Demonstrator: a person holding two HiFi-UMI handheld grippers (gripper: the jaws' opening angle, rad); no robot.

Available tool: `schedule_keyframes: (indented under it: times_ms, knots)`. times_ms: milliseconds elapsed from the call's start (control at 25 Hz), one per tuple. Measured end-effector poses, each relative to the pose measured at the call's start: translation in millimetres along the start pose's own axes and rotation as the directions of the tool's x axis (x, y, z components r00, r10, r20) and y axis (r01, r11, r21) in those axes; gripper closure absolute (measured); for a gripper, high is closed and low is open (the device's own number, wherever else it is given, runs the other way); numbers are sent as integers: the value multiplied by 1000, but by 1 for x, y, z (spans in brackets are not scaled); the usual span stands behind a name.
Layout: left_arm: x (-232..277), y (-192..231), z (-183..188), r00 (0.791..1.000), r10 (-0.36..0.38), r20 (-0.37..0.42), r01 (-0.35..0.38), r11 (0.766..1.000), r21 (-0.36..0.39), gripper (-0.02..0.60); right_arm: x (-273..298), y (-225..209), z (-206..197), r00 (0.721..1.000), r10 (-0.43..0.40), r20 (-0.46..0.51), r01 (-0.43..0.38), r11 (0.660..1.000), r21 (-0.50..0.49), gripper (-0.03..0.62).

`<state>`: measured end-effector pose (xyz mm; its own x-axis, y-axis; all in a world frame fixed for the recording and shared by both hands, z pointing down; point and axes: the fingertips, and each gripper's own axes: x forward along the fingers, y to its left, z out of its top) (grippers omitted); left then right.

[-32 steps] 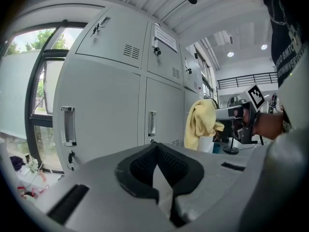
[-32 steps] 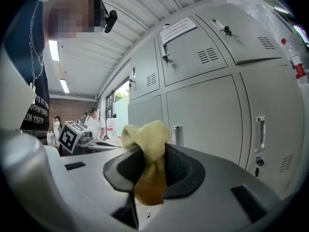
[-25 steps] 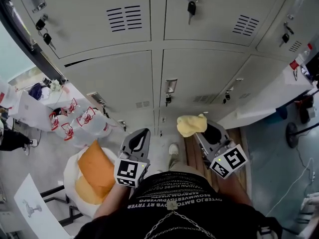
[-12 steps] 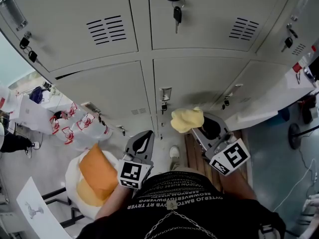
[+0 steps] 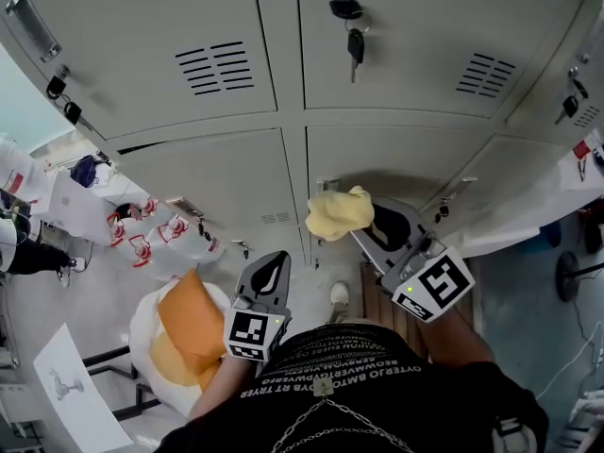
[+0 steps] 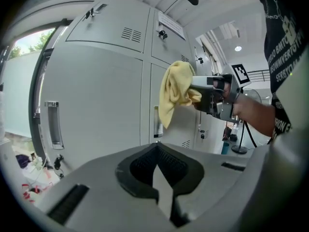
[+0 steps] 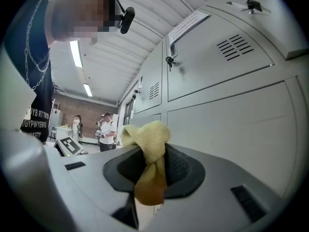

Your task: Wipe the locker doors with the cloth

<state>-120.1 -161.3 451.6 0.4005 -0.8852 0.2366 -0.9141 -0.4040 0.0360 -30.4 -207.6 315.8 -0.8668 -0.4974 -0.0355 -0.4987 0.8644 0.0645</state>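
Note:
Grey locker doors (image 5: 226,173) fill the head view, with vents, handles and keys in the locks. My right gripper (image 5: 363,226) is shut on a yellow cloth (image 5: 337,213), bunched at its tip, close in front of the middle lower door (image 5: 396,163); whether it touches the door I cannot tell. The same cloth (image 7: 147,146) sticks up between the jaws in the right gripper view, and the cloth (image 6: 176,91) hangs by a door handle in the left gripper view. My left gripper (image 5: 266,276) is lower and to the left, shut and holding nothing.
A key bunch (image 5: 351,22) hangs from the upper door's lock. On the floor at left are an orange cushion (image 5: 189,324) on a white seat and plastic bags (image 5: 151,234). A white desk (image 5: 528,210) and wooden planks (image 5: 373,286) are at right. People (image 7: 106,127) stand far back.
My right gripper has moved the cloth up and left toward the middle door's handle. The head camera has shifted slightly. The left gripper stays low.

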Motion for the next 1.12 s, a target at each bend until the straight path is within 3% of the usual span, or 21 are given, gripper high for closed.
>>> schedule_keyframes:
  times_ms: [400, 800, 1120]
  knots:
    - [-2, 16, -4, 998, 61, -8, -61, 998, -22, 578, 50, -12, 35, 997, 28, 71, -21, 996, -92, 502]
    - [3, 8, -4, 999, 40, -14, -41, 999, -22, 578, 69, -30, 33, 998, -27, 49, 32, 994, -106, 502]
    - [2, -3, -3, 1000, 14, -19, -14, 1000, -3, 578, 50, -46, 36, 994, -91, 57, 98, 988, -122, 503]
